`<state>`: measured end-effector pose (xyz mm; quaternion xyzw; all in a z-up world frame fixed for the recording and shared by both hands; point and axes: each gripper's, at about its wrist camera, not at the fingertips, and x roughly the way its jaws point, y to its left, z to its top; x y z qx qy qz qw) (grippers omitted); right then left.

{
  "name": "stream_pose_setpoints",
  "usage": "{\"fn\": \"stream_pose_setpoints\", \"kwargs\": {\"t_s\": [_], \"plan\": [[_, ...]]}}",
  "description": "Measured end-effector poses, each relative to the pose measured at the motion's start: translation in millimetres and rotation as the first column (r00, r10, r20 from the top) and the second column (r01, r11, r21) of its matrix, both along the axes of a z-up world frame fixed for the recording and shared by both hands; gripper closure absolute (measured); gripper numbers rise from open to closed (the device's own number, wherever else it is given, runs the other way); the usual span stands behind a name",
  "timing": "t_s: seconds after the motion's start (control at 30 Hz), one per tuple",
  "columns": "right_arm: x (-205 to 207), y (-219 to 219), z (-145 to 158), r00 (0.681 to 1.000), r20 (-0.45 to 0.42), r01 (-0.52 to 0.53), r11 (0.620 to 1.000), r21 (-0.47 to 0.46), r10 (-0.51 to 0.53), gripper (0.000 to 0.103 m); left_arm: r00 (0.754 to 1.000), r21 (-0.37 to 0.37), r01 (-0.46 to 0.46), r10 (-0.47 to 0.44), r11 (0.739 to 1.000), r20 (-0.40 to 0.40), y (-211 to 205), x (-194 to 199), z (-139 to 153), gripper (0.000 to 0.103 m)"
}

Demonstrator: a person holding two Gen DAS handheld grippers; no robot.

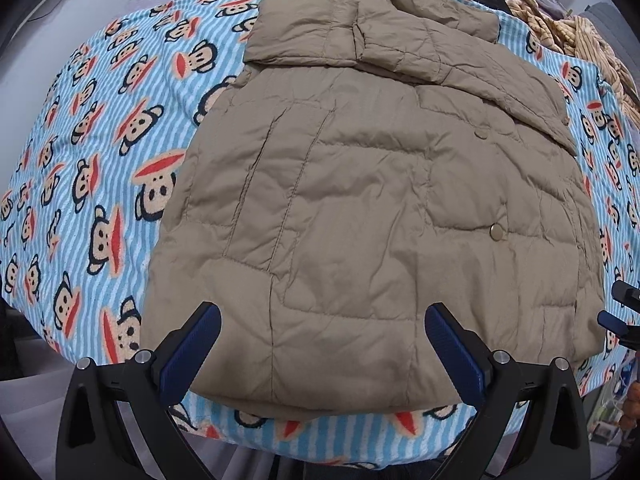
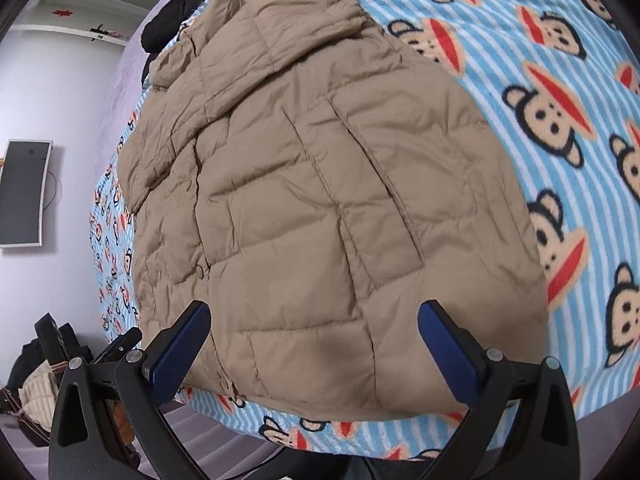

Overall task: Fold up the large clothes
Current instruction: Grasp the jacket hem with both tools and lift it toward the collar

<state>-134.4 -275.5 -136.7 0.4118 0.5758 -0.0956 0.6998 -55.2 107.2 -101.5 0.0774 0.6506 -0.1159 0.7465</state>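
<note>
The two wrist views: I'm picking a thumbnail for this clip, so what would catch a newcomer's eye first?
A tan quilted puffer jacket fills the middle of both views, lying flat with its sleeves folded in. Under it a loud blue-striped blanket printed with cartoon monkey faces spreads to every side. At the bottom edge the left gripper and right gripper stand open over the jacket's near hem, holding nothing.
</note>
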Motion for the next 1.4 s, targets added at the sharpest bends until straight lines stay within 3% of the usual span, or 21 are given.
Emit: {"fn": "stream_pose_setpoints", "kwargs": {"t_s": [0.33,0.47,0.67,0.93,1.03,1.27,1.3,1.37,1.4], "plan": [[-61,18,-20,0.976,-0.031,0.217,0.964,0.156,-0.215,0.0,0.998,-0.036,-0.009,0.007,0.999,-0.056,46,-18,-16,0.001],[-76,21,-26,0.96,-0.02,0.278,0.939,0.204,-0.28,0.0,0.995,-0.129,-0.052,0.041,0.99,-0.089,68,-19,-18,0.001],[-98,17,-32,0.931,-0.015,0.356,0.895,0.268,-0.366,0.001,0.97,-0.224,-0.179,0.134,0.958,-0.201,108,-24,-34,0.001],[-122,7,-49,0.872,-0.028,0.466,0.81,0.356,-0.49,0.014,0.9,-0.398,-0.319,0.144,0.86,-0.411,123,-39,-71,0.001],[-124,5,-60,0.858,-0.04,0.486,0.784,0.386,-0.512,0.022,0.892,-0.414,-0.348,0.16,0.841,-0.424,116,-37,-78,0.001],[-121,4,-78,0.838,-0.06,0.513,0.743,0.43,-0.543,0.023,0.9,-0.428,-0.358,0.184,0.83,-0.395,96,-16,-79,0.002],[-119,4,-79,0.835,-0.055,0.513,0.738,0.439,-0.547,0.023,0.904,-0.433,-0.355,0.187,0.828,-0.385,93,-14,-77,0.005],[-115,1,-81,0.832,-0.047,0.511,0.729,0.455,-0.553,0.023,0.911,-0.442,-0.338,0.172,0.831,-0.374,87,-9,-74,0.024],[-112,0,-82,0.83,-0.046,0.511,0.724,0.463,-0.556,0.023,0.914,-0.451,-0.329,0.161,0.83,-0.372,84,-7,-73,0.029]]}}
